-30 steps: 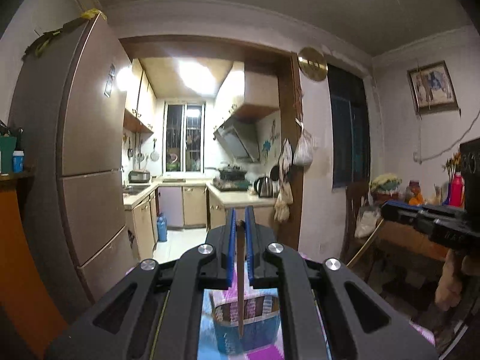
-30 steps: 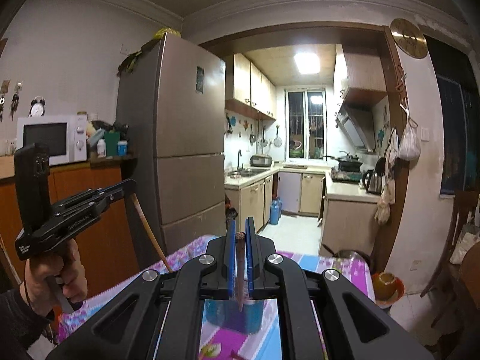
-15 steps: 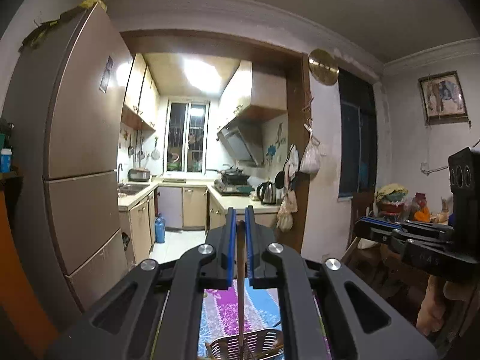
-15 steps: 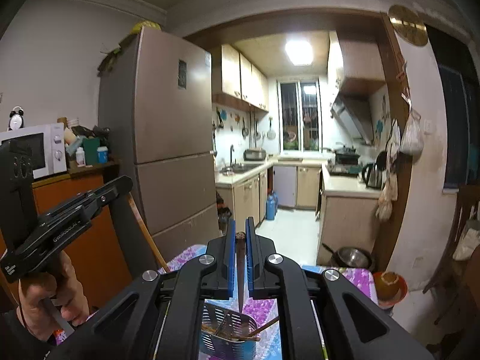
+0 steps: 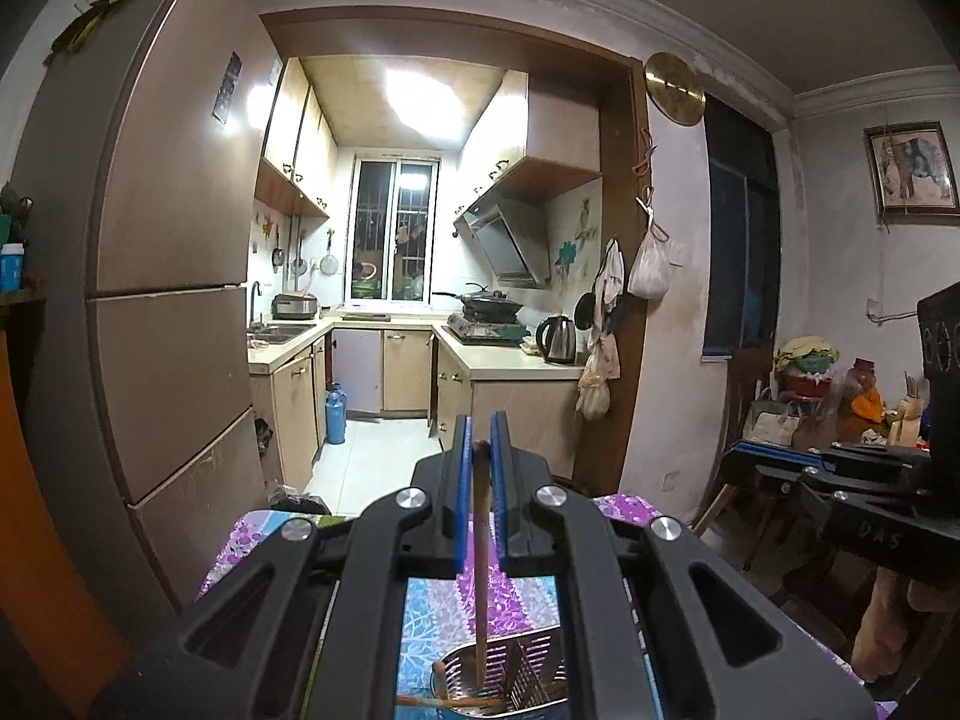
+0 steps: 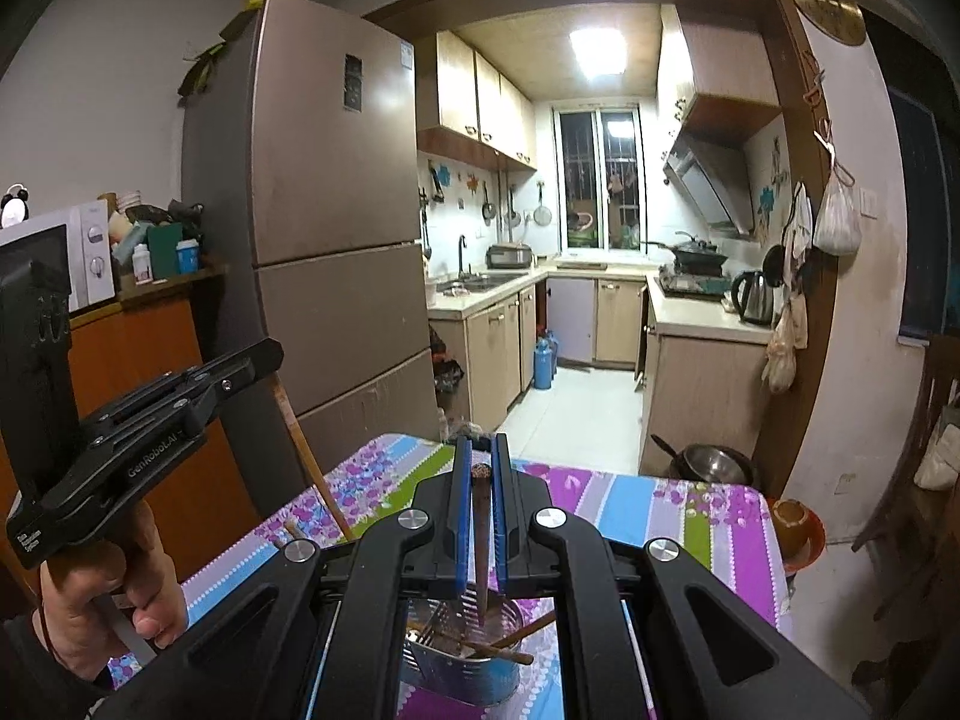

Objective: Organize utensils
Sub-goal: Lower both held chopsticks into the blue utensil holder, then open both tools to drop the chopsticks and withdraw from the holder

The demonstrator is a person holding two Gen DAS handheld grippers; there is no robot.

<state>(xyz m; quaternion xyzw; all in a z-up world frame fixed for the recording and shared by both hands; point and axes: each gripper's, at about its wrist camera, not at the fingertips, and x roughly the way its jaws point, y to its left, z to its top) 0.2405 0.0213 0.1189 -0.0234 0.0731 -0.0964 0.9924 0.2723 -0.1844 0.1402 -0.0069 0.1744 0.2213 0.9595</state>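
Two slender wooden chopsticks are in the air, one in each gripper, and neither has been let go yet. The pale brown chopstick is clamped between the blue pads of the left gripper and hangs with its lower end over, perhaps just inside, the perforated steel utensil holder. The darker brown chopstick is pinched the same way by the right gripper, its tip over the same holder.

Inside the holder several wooden sticks already lie slanted or crosswise, so part of the sorting looks done. One more pale stick end shows on the desk to the left of the holder; how much of it there is I cannot tell, since the gripper body hides the rest.

By my reading, the task is well along: what remains is to lower and release both held chopsticks into the holder, then collect whatever is loose on the cloth. The crossed sticks may block a clean drop.

The holder stands on a desk under a flowered cloth striped purple, blue and green. Beyond it are a tall brown refrigerator and the lit kitchen.
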